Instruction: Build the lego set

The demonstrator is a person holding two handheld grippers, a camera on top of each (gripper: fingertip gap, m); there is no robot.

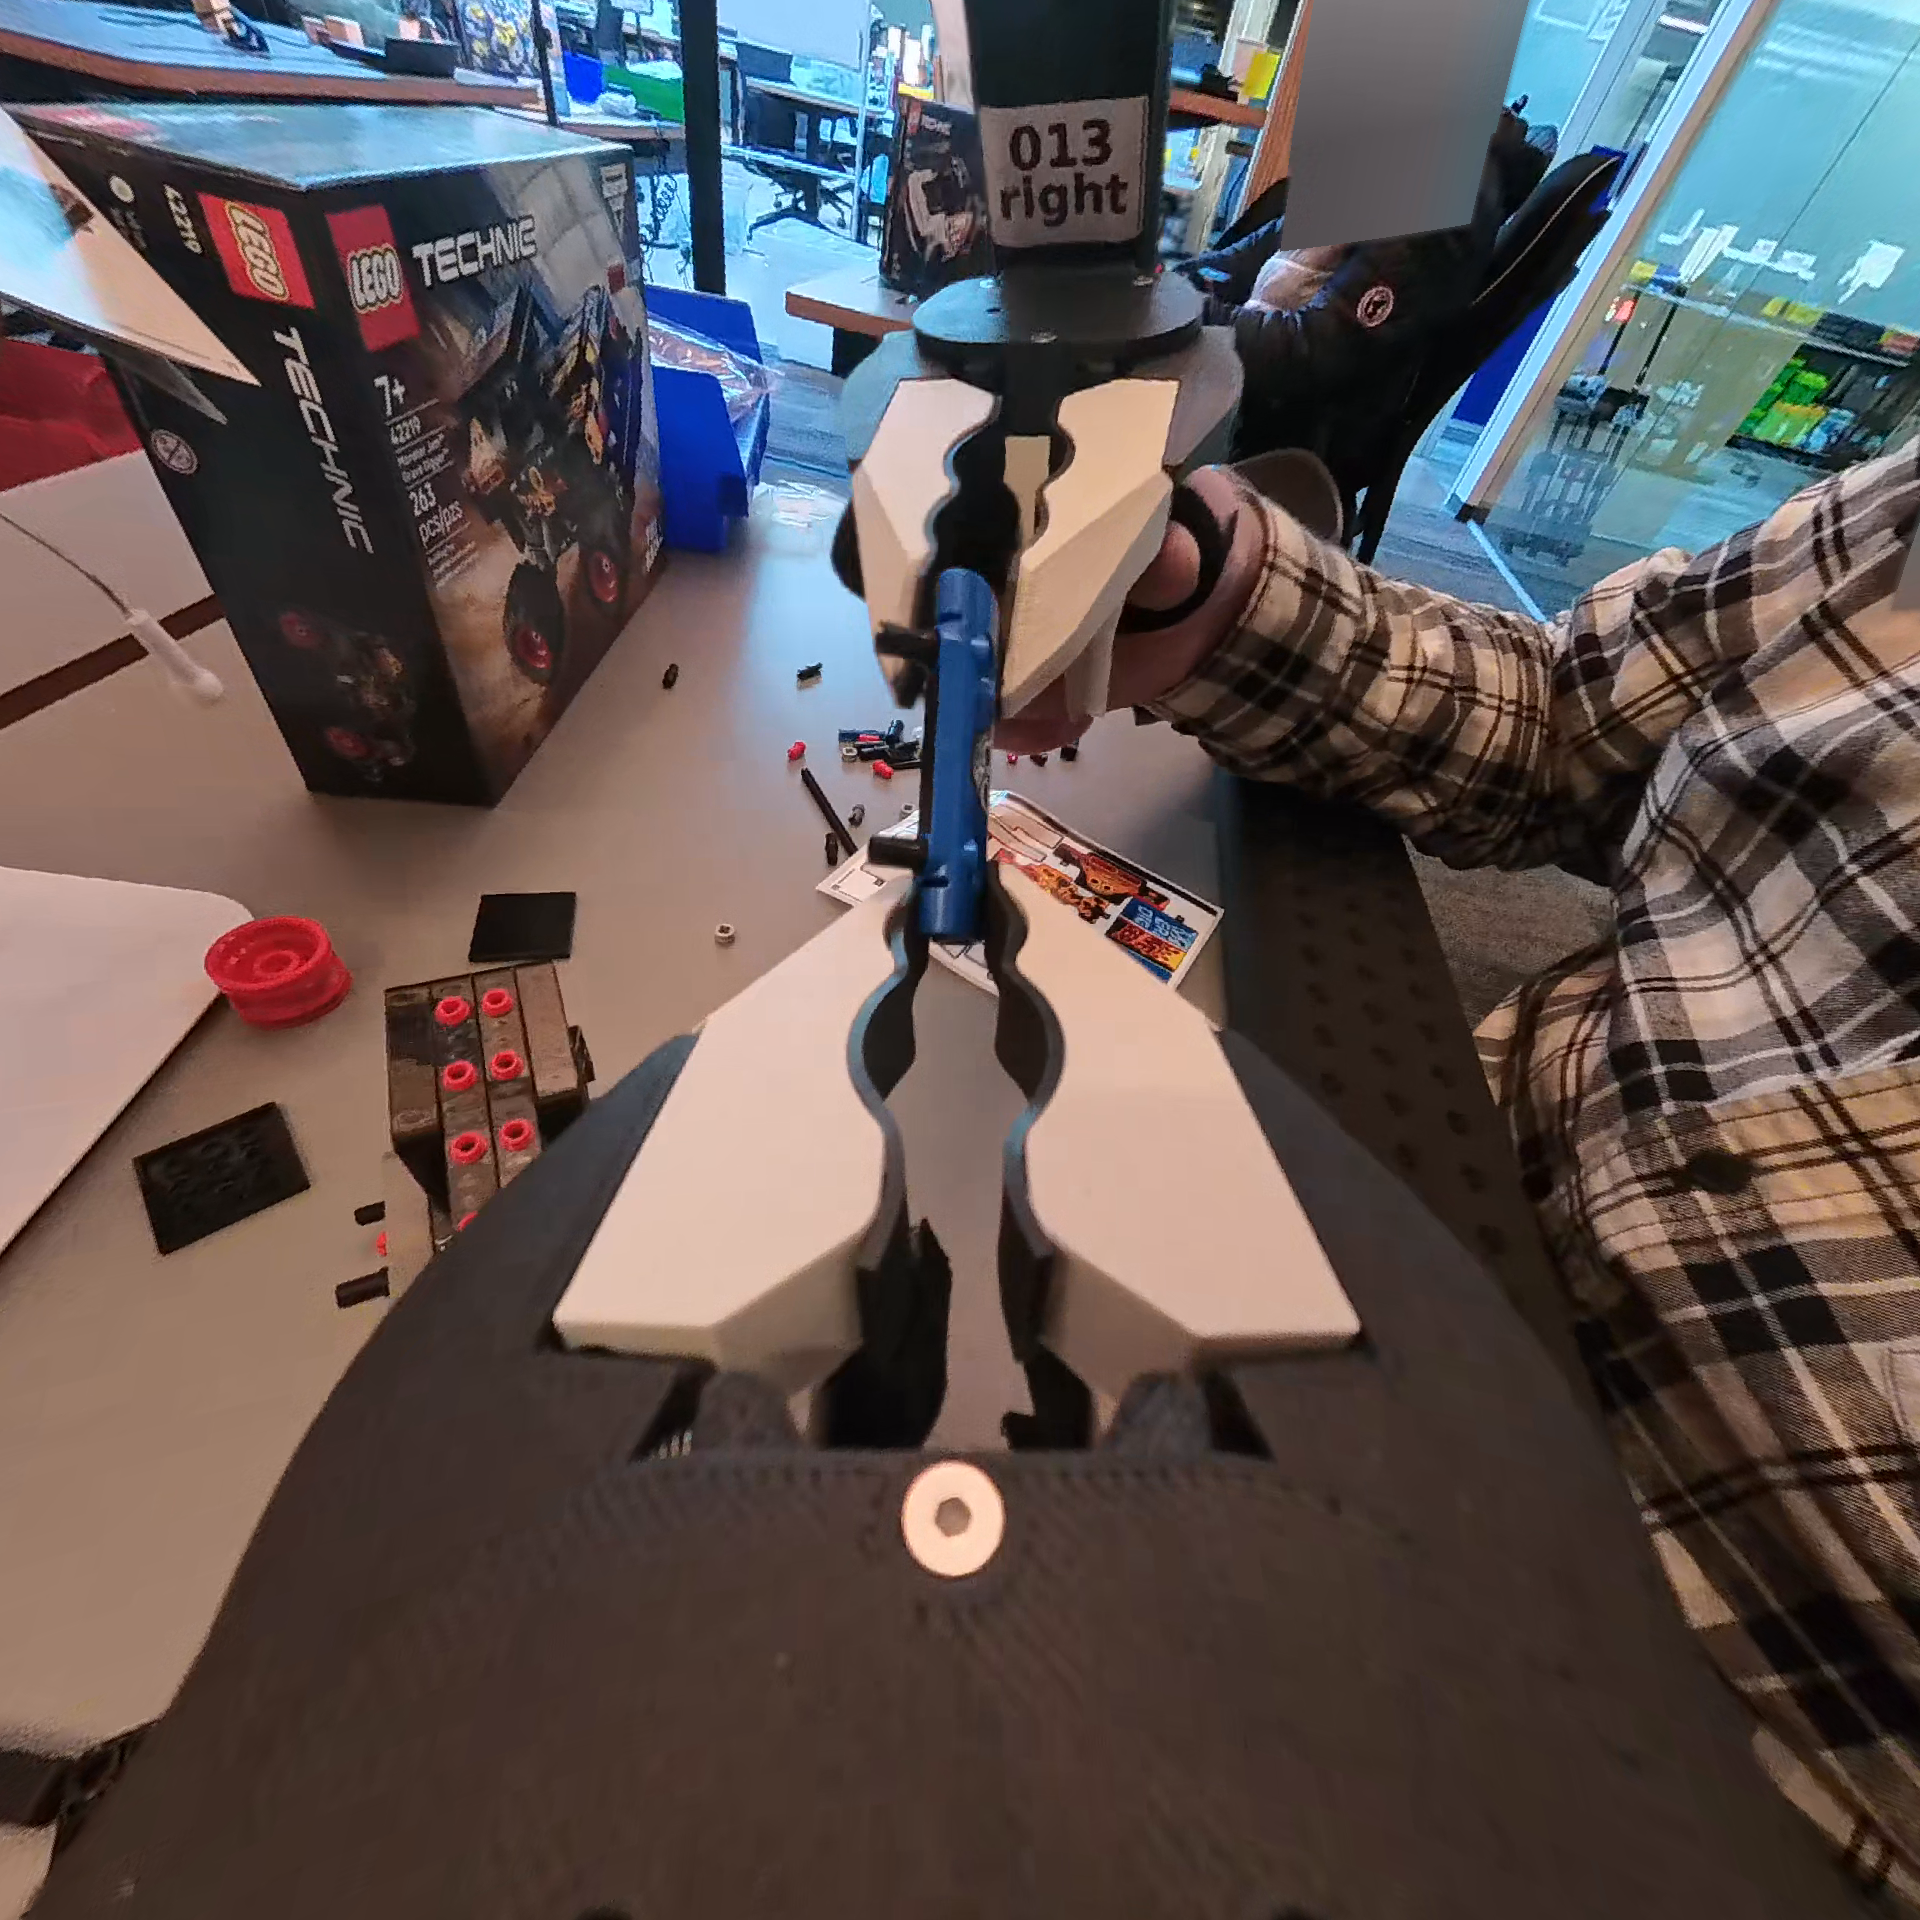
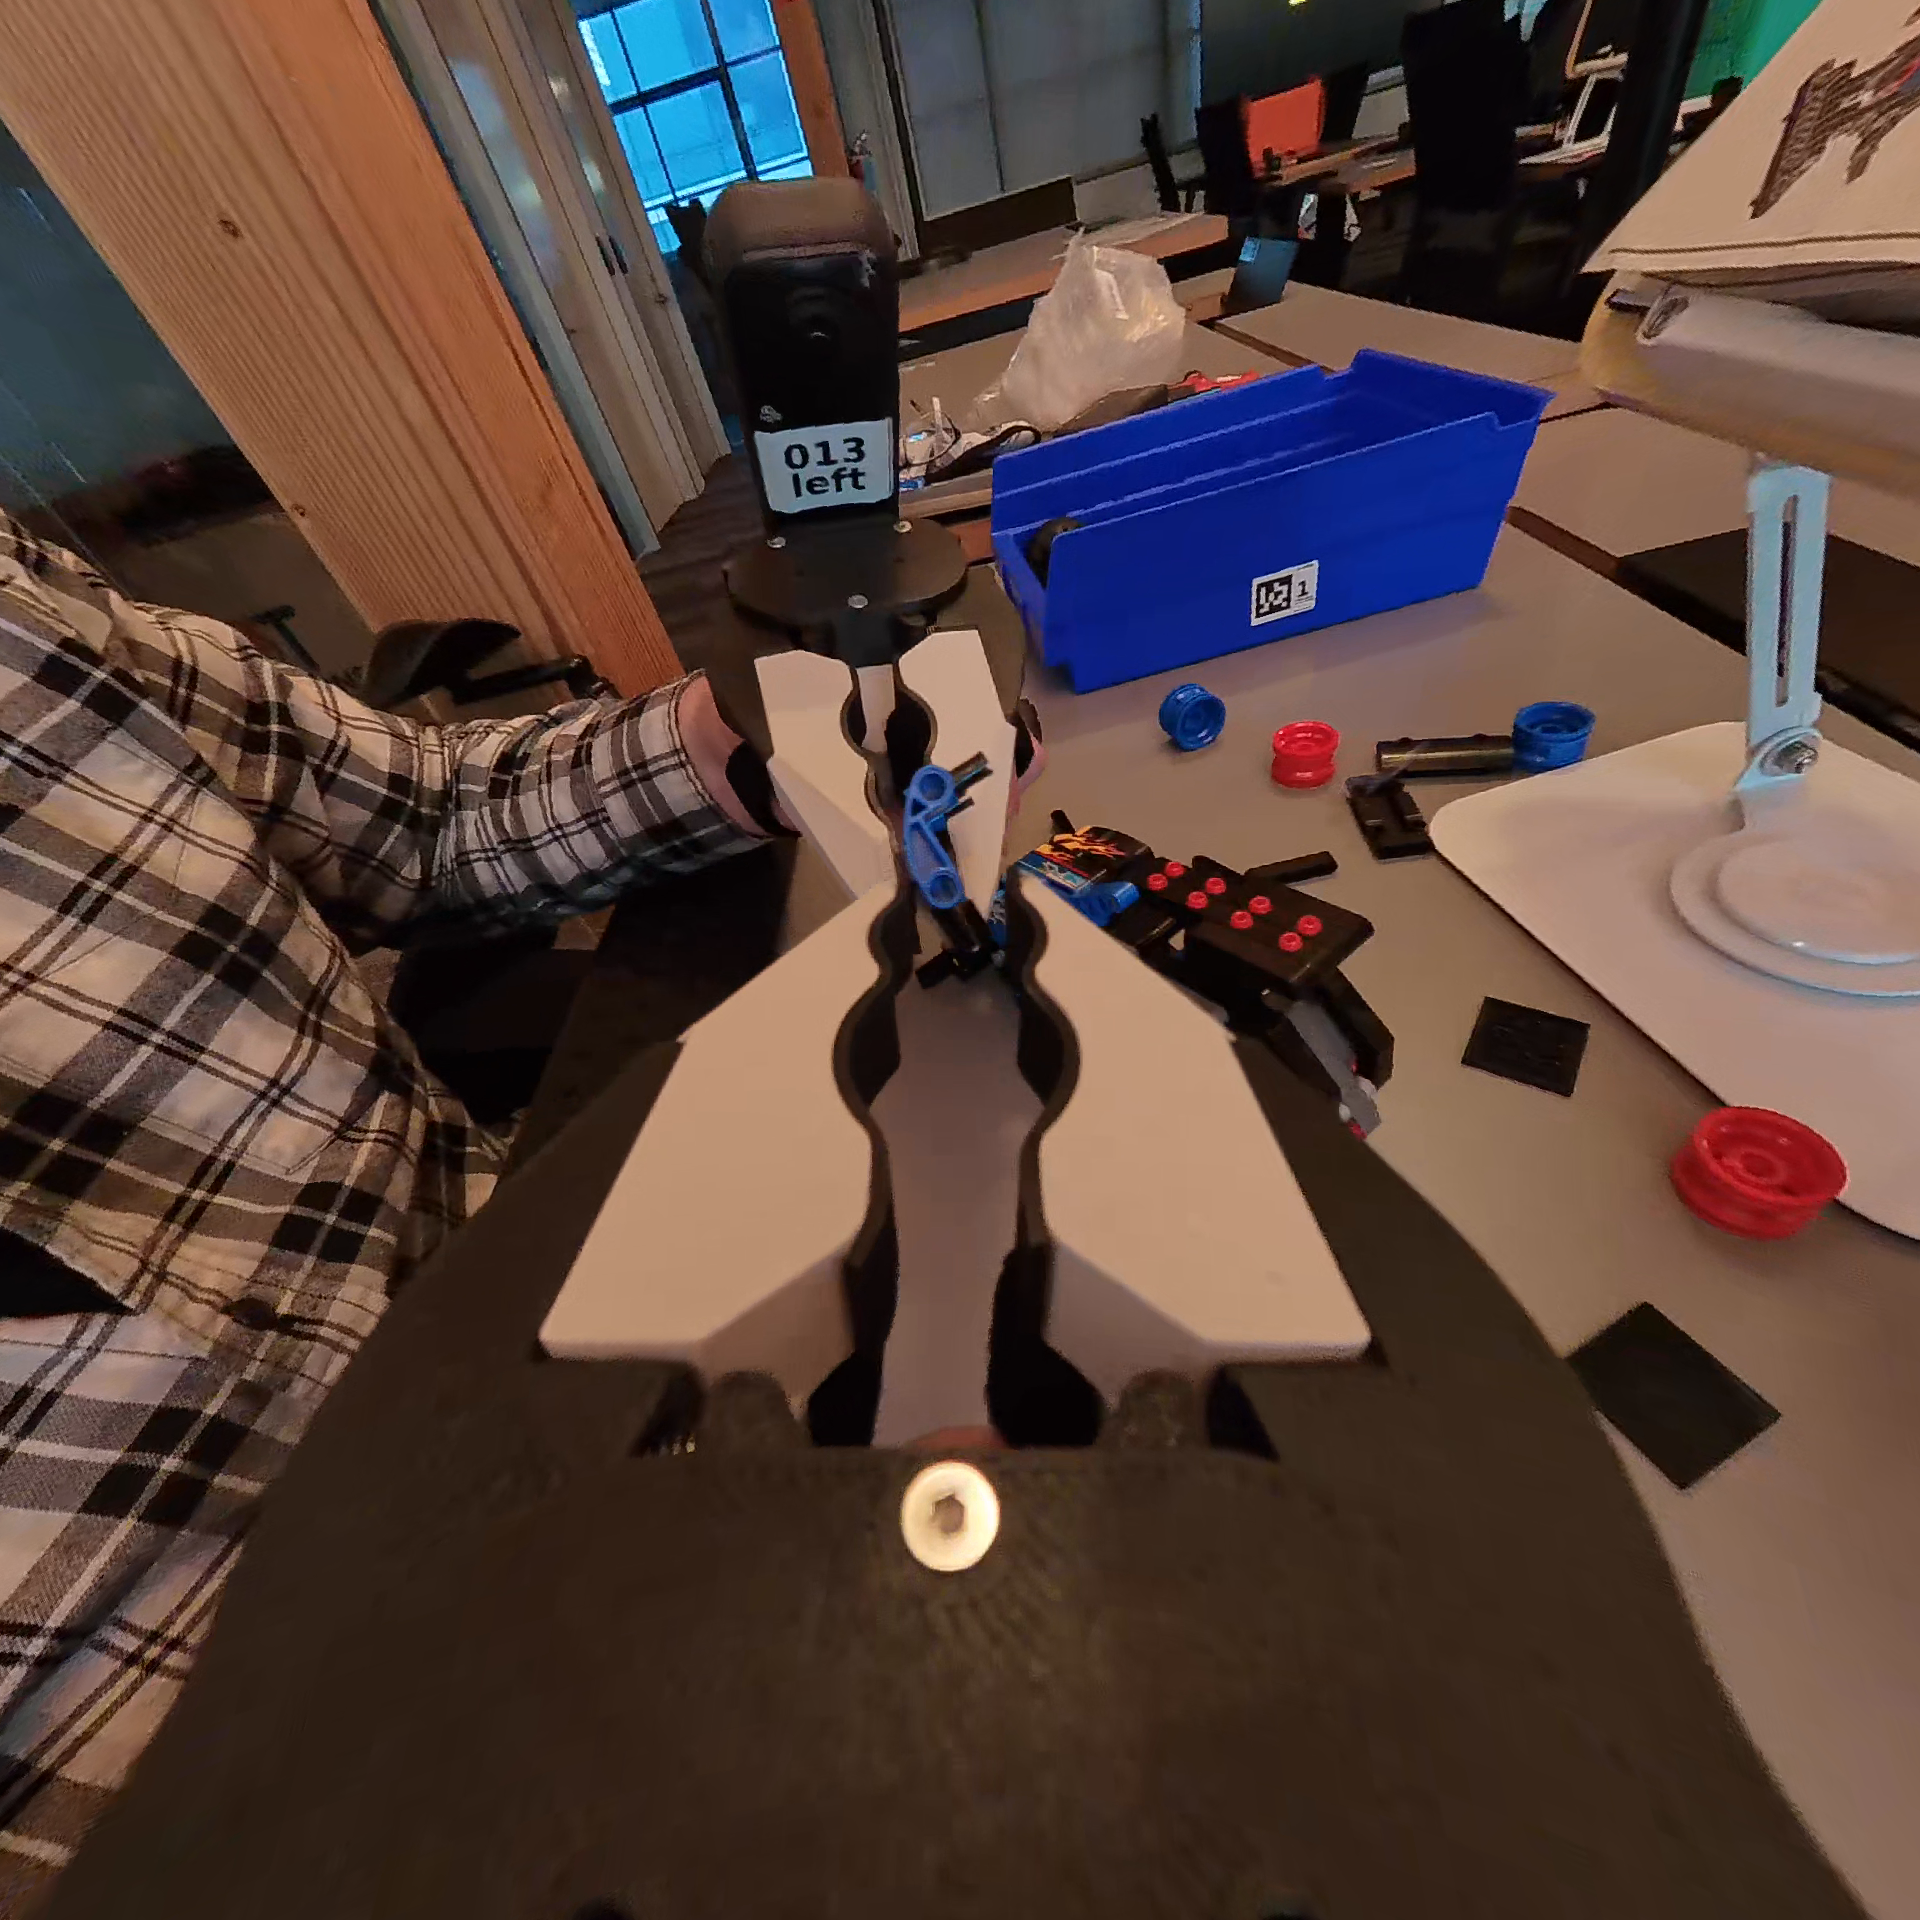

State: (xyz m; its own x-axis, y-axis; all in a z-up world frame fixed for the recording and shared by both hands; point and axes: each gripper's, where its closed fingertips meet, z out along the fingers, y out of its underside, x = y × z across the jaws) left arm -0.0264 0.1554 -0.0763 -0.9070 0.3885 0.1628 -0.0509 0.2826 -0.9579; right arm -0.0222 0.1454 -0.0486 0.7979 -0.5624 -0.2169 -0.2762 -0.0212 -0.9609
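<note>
Blue lego beam (image 1: 956,769) spans between facing left gripper (image 1: 951,935) and right gripper (image 1: 971,613).

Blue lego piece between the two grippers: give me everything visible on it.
The blue lego piece is a narrow plastic beam, shown curved with round pin holes in the right wrist view. Black pins stick out of its side near both ends. It is held in the air above the table, spanning both grippers: the left gripper pinches one end, the right gripper the other. Nothing else touches it.
</note>
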